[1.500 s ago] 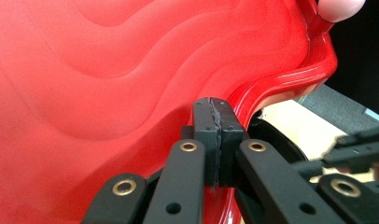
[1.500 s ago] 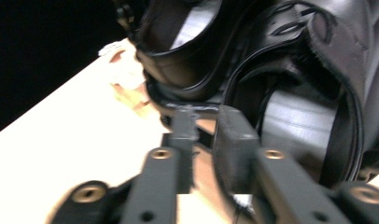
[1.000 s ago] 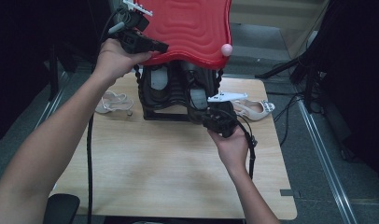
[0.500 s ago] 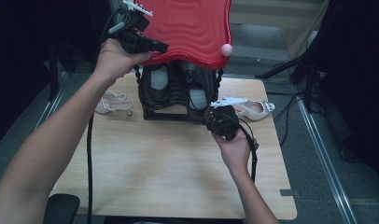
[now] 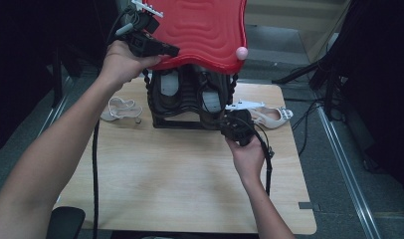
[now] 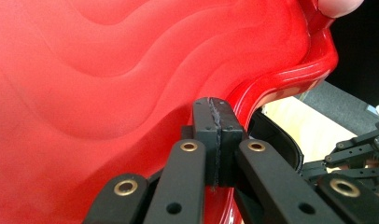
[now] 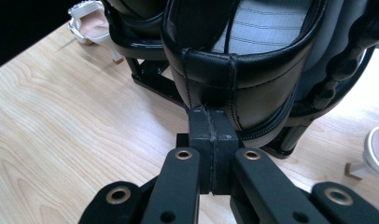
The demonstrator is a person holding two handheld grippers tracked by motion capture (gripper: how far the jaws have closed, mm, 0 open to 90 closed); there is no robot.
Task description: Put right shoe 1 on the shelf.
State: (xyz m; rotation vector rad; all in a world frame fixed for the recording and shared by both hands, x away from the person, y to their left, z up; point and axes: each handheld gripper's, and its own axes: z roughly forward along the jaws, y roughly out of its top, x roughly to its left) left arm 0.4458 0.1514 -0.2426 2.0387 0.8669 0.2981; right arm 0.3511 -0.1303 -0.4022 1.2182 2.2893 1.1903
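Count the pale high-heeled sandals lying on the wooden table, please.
2. One pale strappy high-heeled sandal lies left of the black shoe rack; the other pale sandal lies right of it. The rack and red lid may hide more.

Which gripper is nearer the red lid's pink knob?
Left. The left gripper sits at the red lid's near edge, level with the pink knob; the right gripper is lower, at the black shoe.

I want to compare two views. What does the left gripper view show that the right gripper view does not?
Left gripper view: a red wavy lid with a pink knob at its edge. Right gripper view: the heel of a black shoe and a pale sandal. Both: that view's own black jaws, shut, and the wooden table.
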